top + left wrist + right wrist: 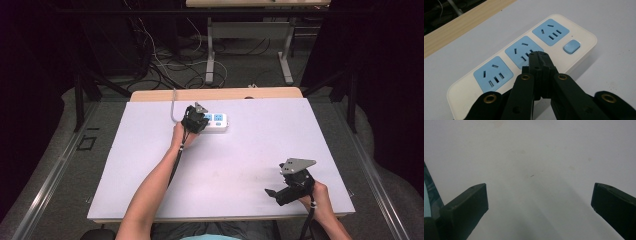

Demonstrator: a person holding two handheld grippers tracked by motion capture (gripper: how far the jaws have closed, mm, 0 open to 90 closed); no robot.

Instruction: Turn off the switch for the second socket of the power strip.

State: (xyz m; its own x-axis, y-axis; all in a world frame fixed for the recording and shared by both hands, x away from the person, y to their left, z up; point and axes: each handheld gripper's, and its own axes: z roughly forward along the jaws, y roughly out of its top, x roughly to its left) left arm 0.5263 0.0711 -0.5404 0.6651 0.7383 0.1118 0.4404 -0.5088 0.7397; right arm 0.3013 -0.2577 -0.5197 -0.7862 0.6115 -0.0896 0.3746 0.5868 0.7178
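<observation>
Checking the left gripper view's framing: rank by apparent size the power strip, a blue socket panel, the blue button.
1. power strip, largest.
2. blue socket panel; the three panels look alike, nearer ones merely appearing bigger.
3. blue button, smallest.

No text, label, brand, number or sign can be read in any of the pictures. The power strip (524, 57), lying across the middle of the left gripper view, bears blue socket faces and a blue button with no lettering on them, and its cream casing carries no legible marking either.
</observation>
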